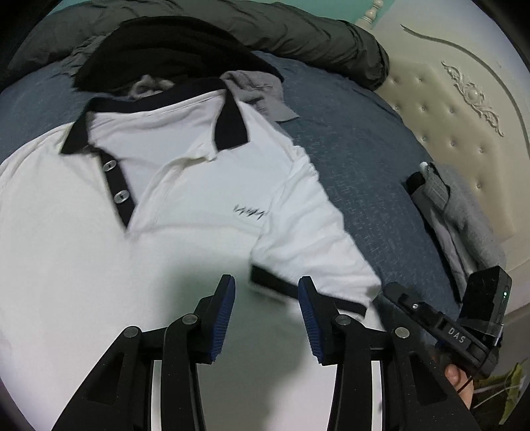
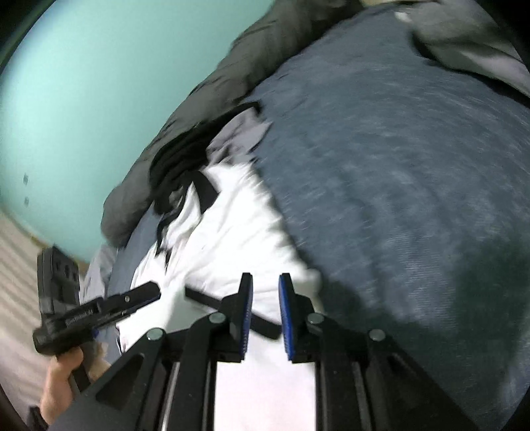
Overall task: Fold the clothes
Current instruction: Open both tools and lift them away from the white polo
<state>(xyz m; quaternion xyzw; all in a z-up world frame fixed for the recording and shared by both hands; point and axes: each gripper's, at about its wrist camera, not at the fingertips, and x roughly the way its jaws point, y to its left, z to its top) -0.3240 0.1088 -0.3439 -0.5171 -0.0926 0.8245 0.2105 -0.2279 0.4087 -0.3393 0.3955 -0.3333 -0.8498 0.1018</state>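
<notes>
A white polo shirt (image 1: 185, 185) with a black collar, a black buttoned placket and black sleeve cuffs lies face up on the blue bedspread (image 1: 357, 159). My left gripper (image 1: 266, 290) hovers over the shirt's sleeve cuff (image 1: 351, 306), its jaws apart with nothing between the pads. In the right wrist view my right gripper (image 2: 265, 281) stands just above the same white shirt (image 2: 225, 245). It has a narrow gap, and the black cuff (image 2: 202, 300) runs beneath its fingers, not pinched. Each gripper shows in the other's view, held by a hand.
Beyond the collar lie a black garment (image 1: 165, 49) and a grey one (image 1: 261, 89), with a dark duvet (image 1: 298, 30) behind. Folded grey clothes (image 1: 463, 215) sit by the cream tufted headboard (image 1: 463, 116). A teal wall (image 2: 99, 83) and floor lie left.
</notes>
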